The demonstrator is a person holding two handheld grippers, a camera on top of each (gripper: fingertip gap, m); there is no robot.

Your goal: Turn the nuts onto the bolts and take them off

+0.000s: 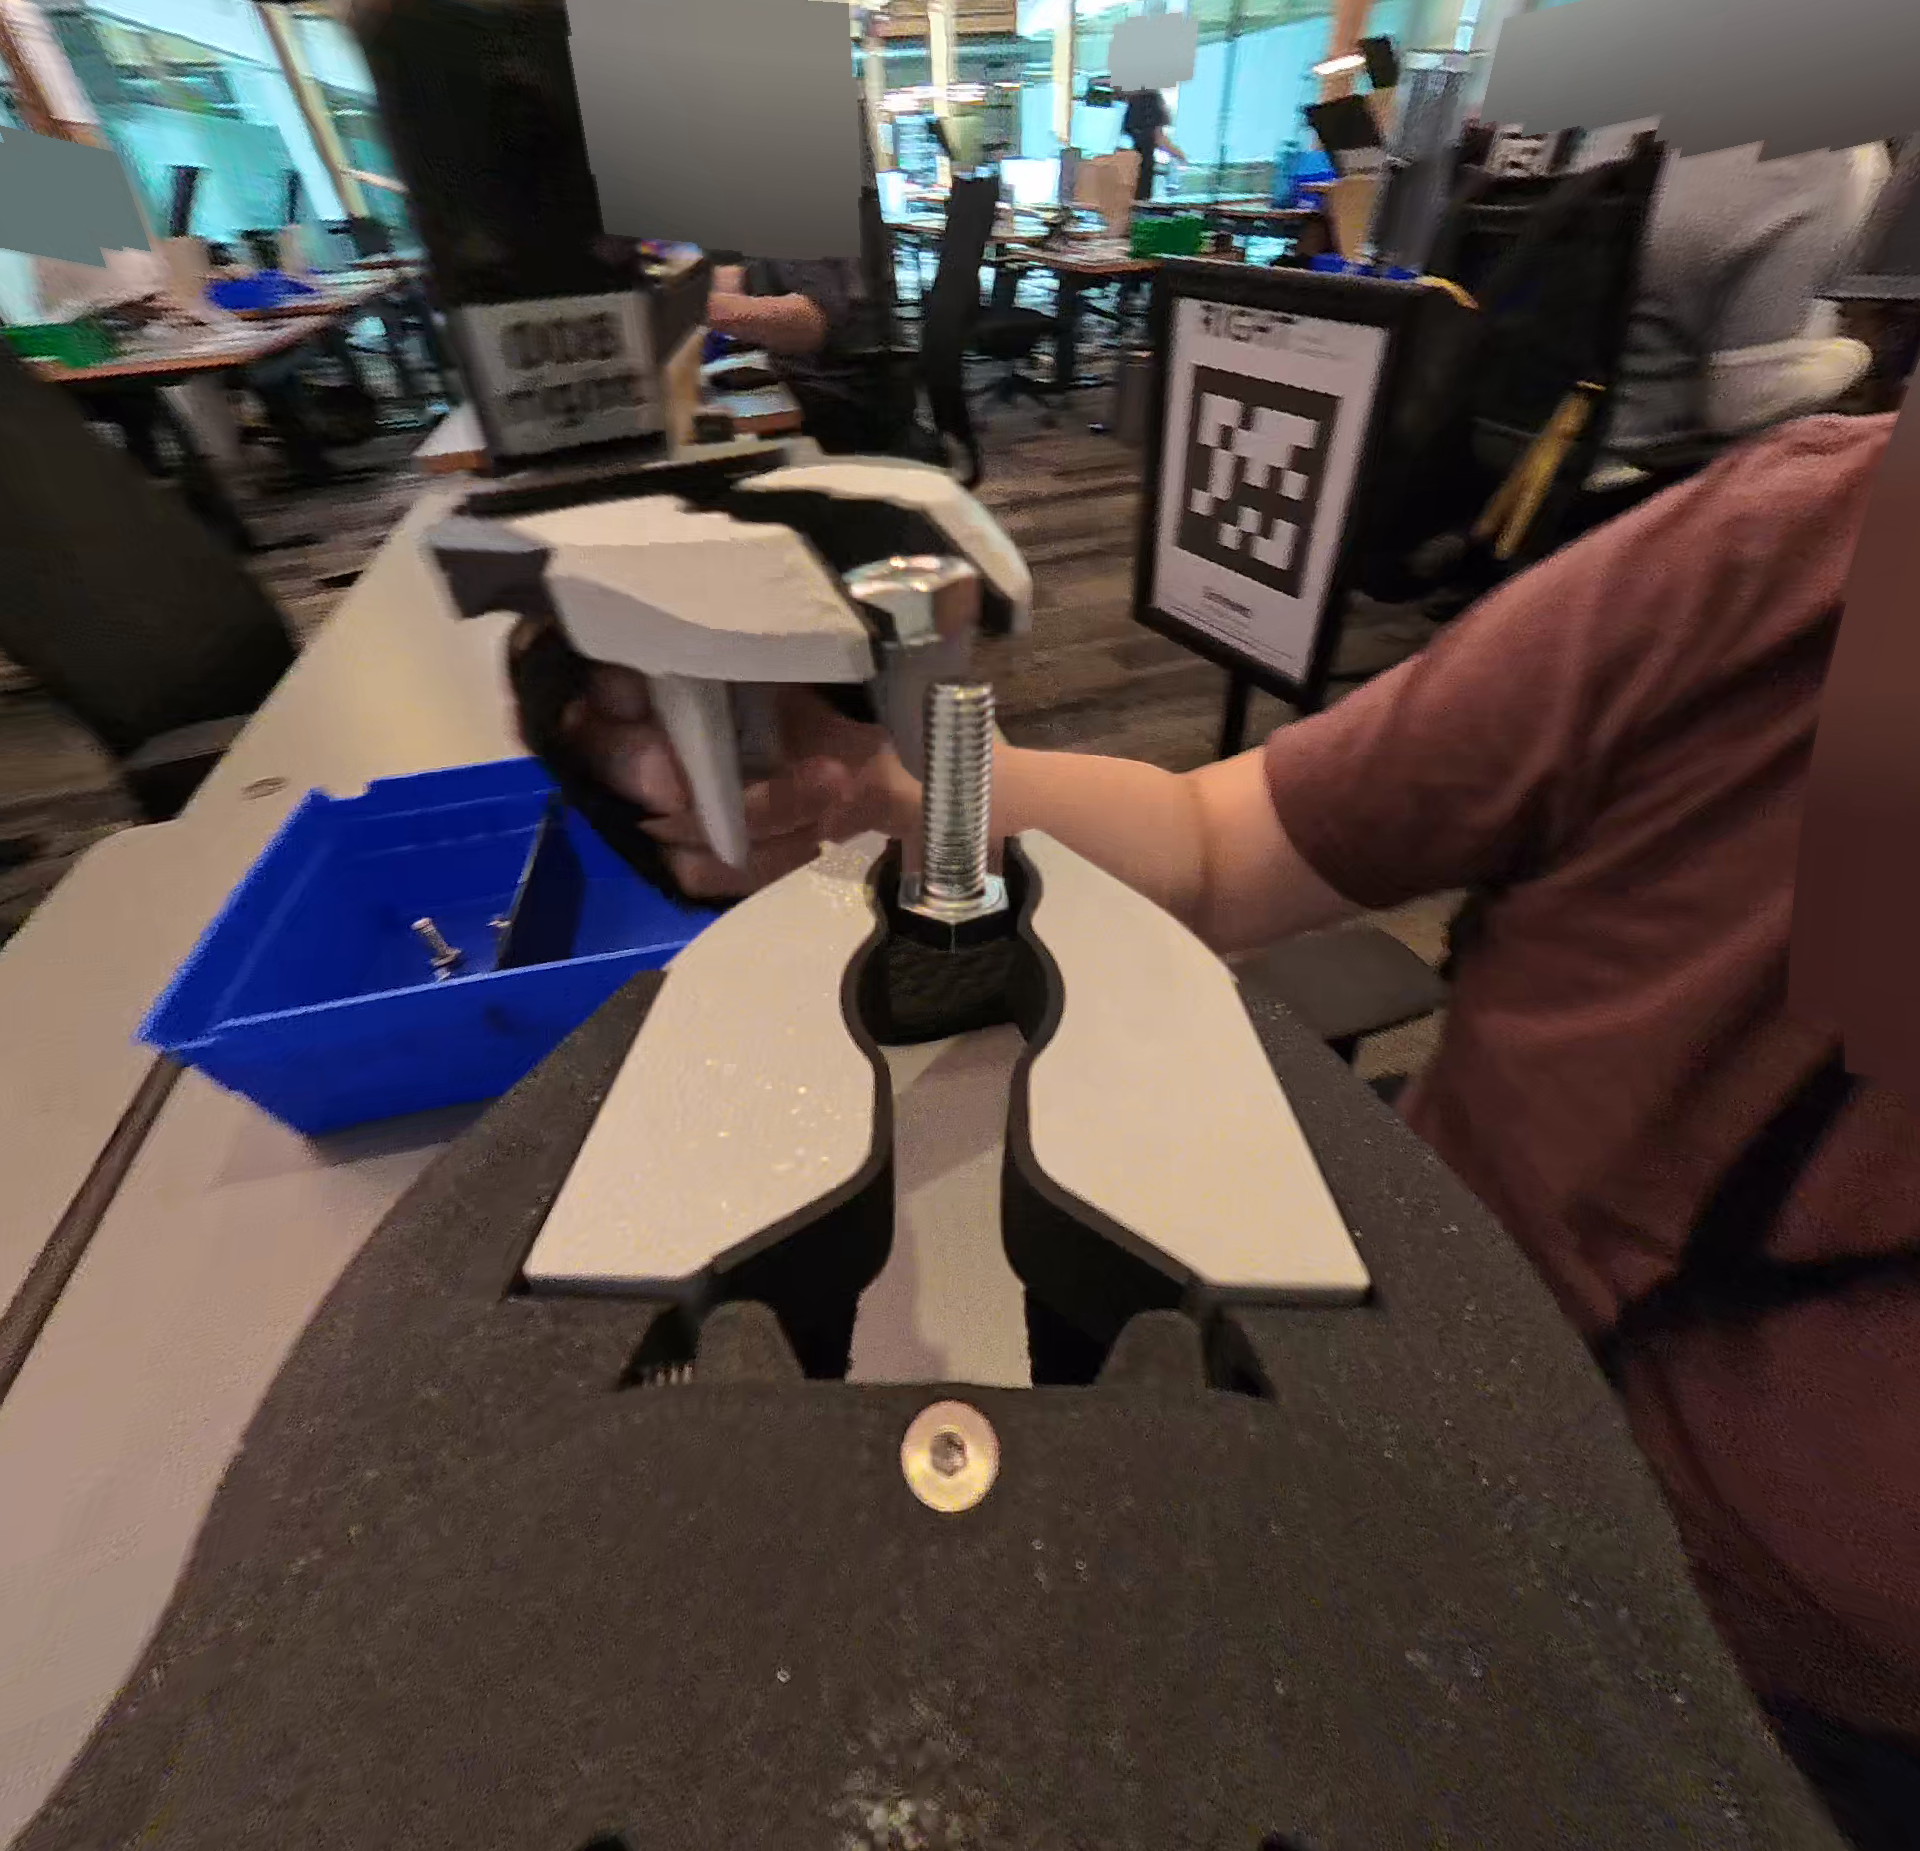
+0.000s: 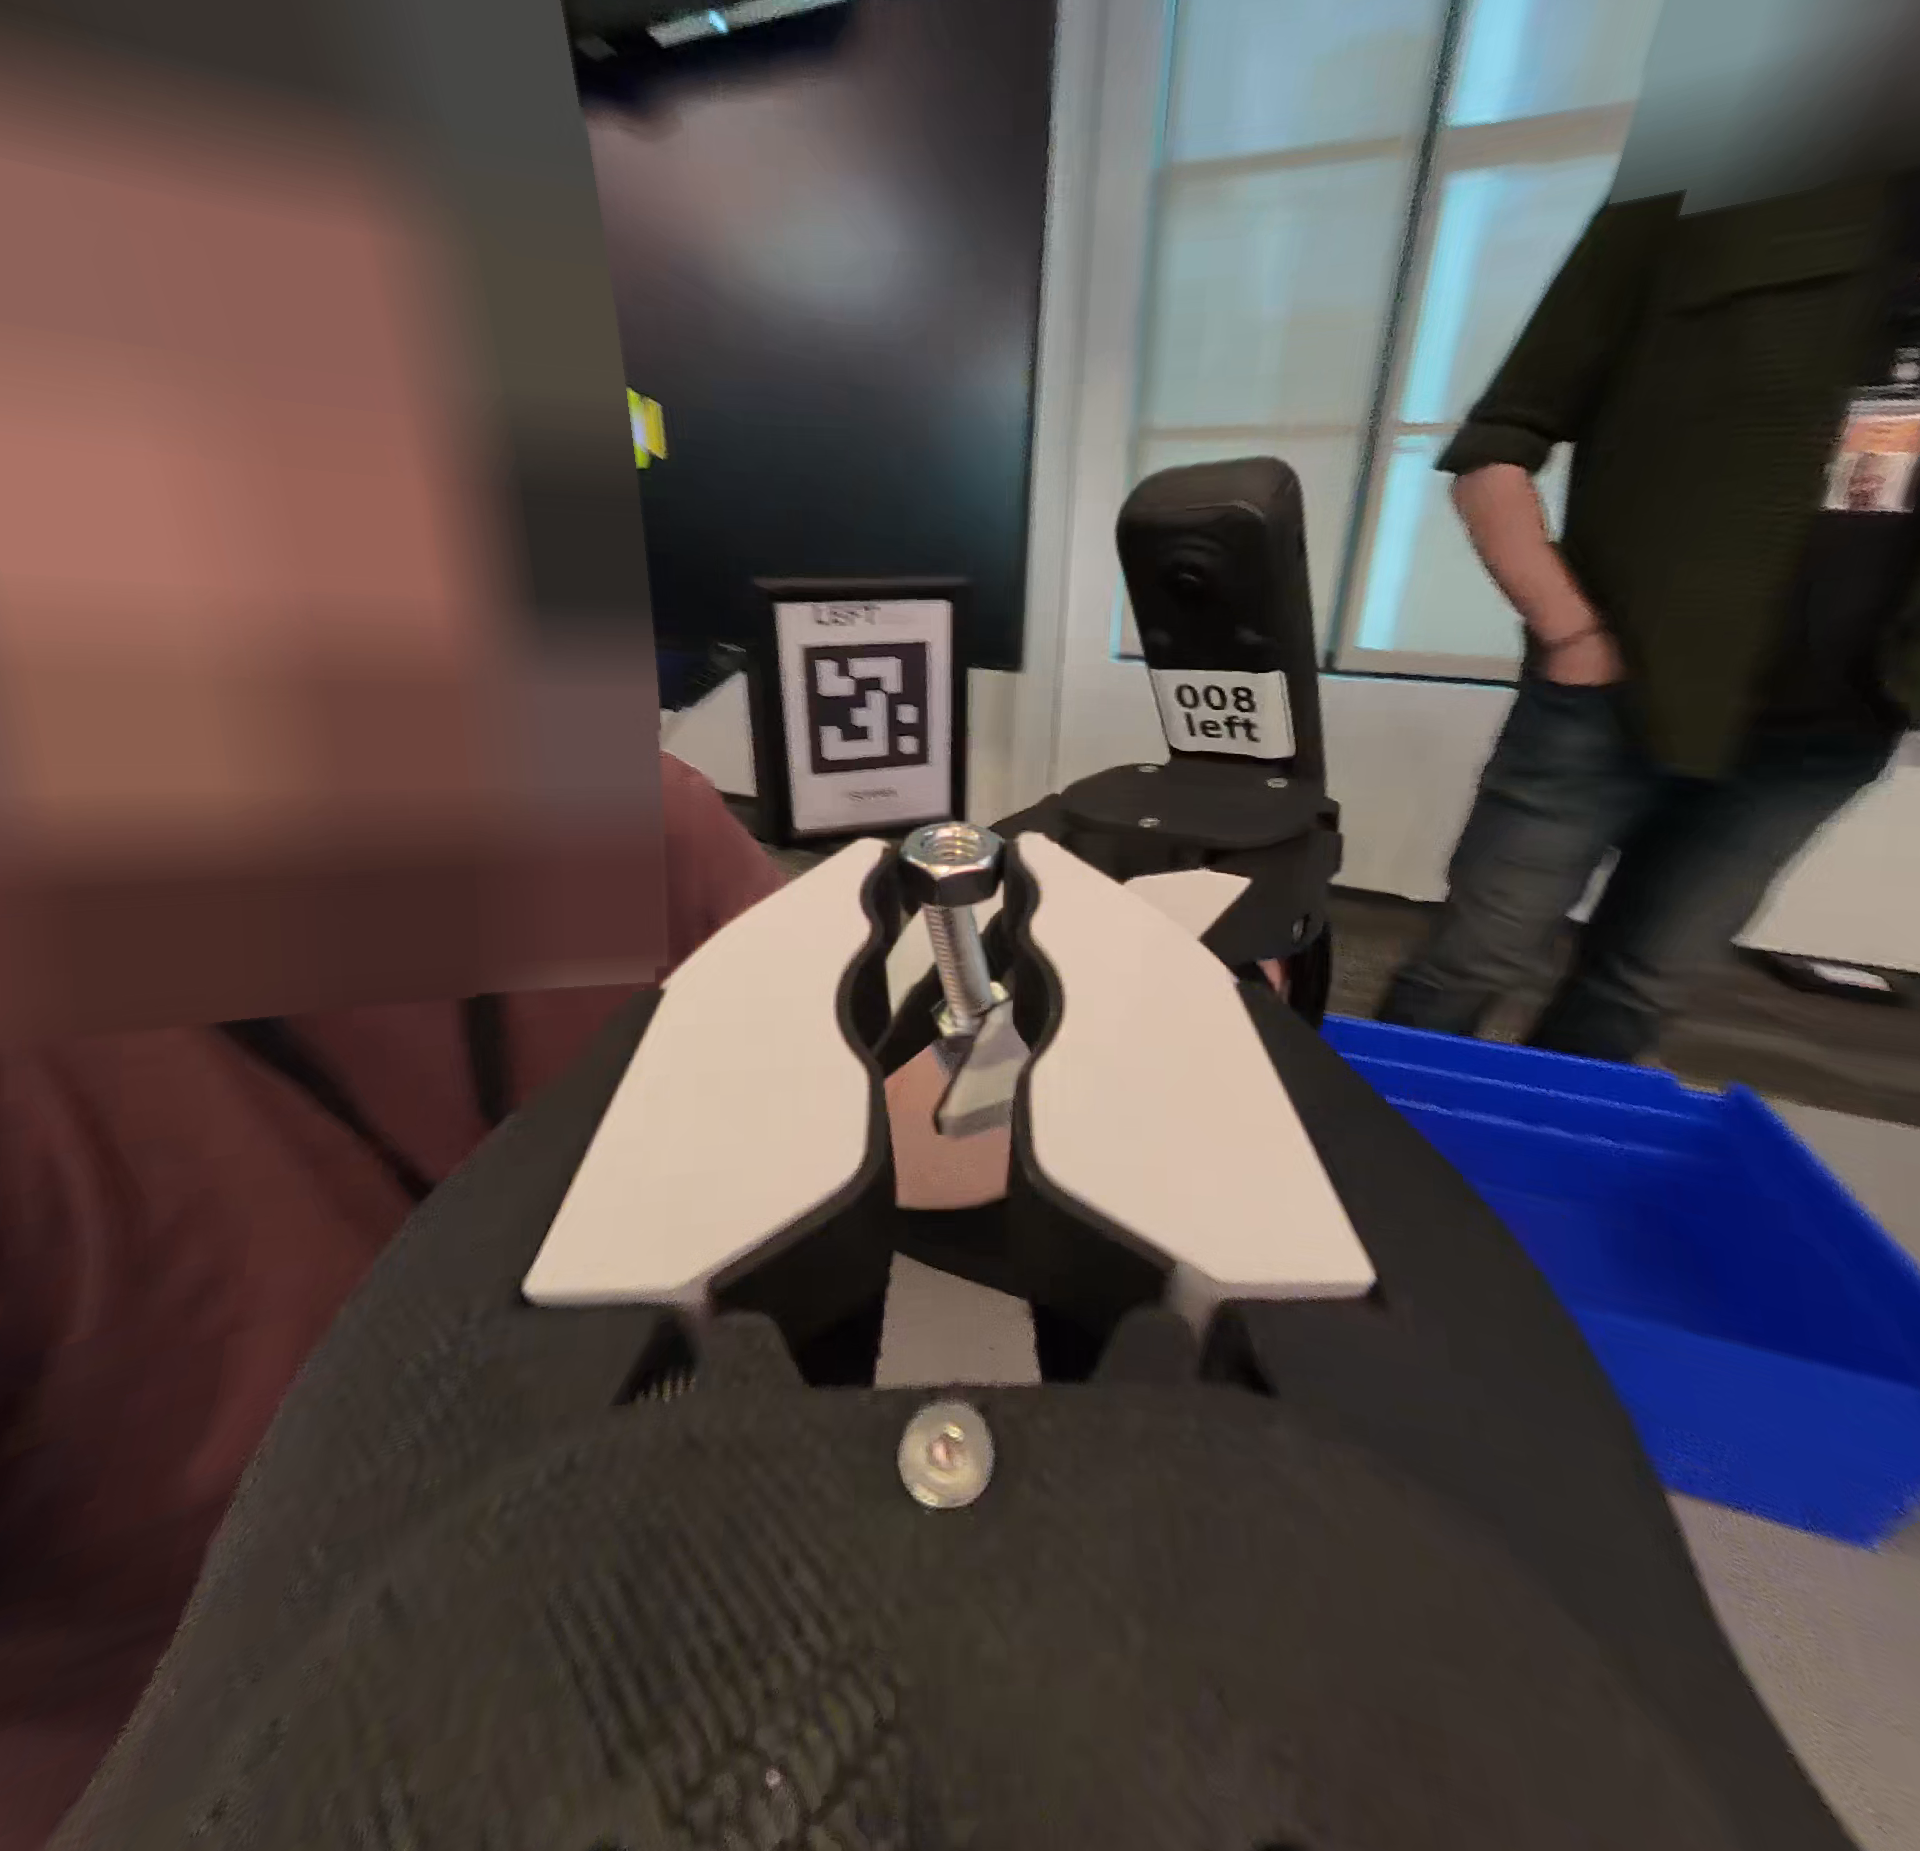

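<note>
The left gripper (image 1: 951,928) pinched the nut (image 1: 952,899). The right gripper (image 2: 951,892) squeezed the head of the bolt (image 1: 956,783), held up in the air. The nut sat at the very tip of the bolt, so turning it looked barely begun or nearly undone. Behind, 1 blue bin (image 1: 343,980) on the table (image 1: 94,1334) held more bolts. Farther off stood 2 signs with black-and-white squares.

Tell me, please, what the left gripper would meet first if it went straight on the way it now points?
Probably the hand holding the right gripper, just beyond the left gripper, which is shut on the nut; depth is unclear.
</note>
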